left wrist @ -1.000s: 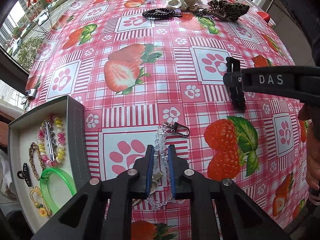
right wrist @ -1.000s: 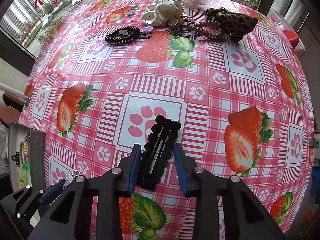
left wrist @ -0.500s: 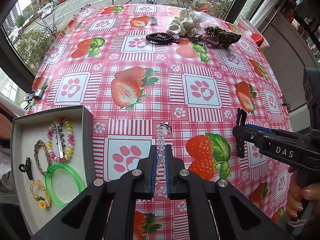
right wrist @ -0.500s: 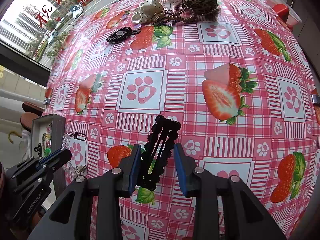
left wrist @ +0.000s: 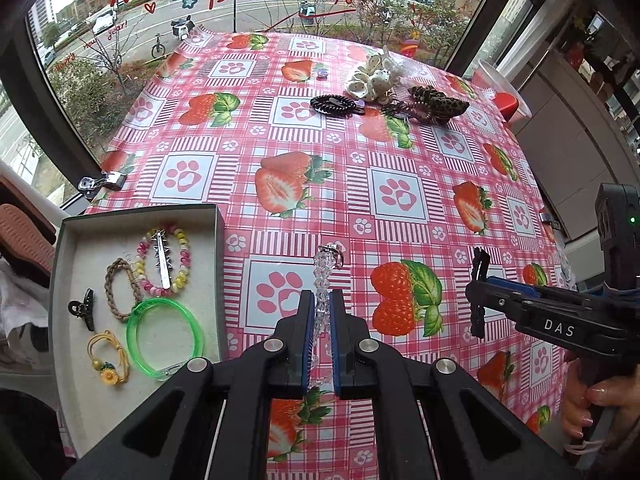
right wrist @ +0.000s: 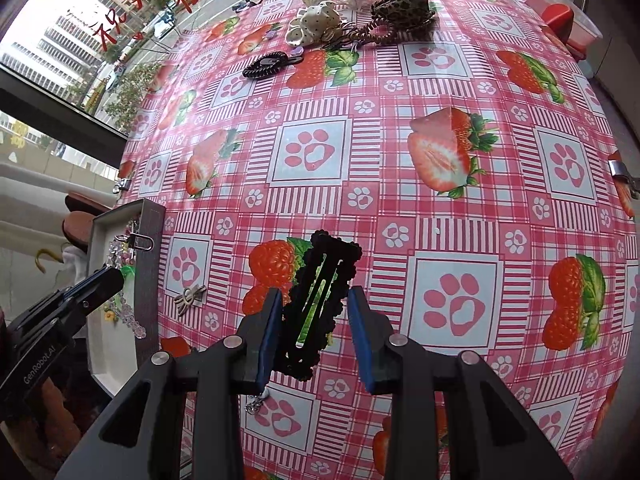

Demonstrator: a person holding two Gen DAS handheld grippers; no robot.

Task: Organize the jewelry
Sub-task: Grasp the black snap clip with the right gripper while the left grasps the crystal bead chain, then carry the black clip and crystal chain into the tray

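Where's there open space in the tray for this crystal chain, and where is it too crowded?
The tray has bare lining along its far edge, above the bead bracelet, and in its near part below the green bangle. The middle is crowded: bangle, bracelet, braided band, black claw clip, yellow flower tie.

The box [left wrist: 218, 264] is sitting at the table's [left wrist: 400, 160] near left edge, holding a beaded bracelet [left wrist: 182, 256], a bangle [left wrist: 164, 338] nearer the camera and a small claw clip [left wrist: 82, 312] to the left. At the far side, hair ties [left wrist: 336, 105] and scrunchies [left wrist: 370, 80] are lying clustered — well apart from the box. A metal charm [right wrist: 190, 298] is lying just right of the box.
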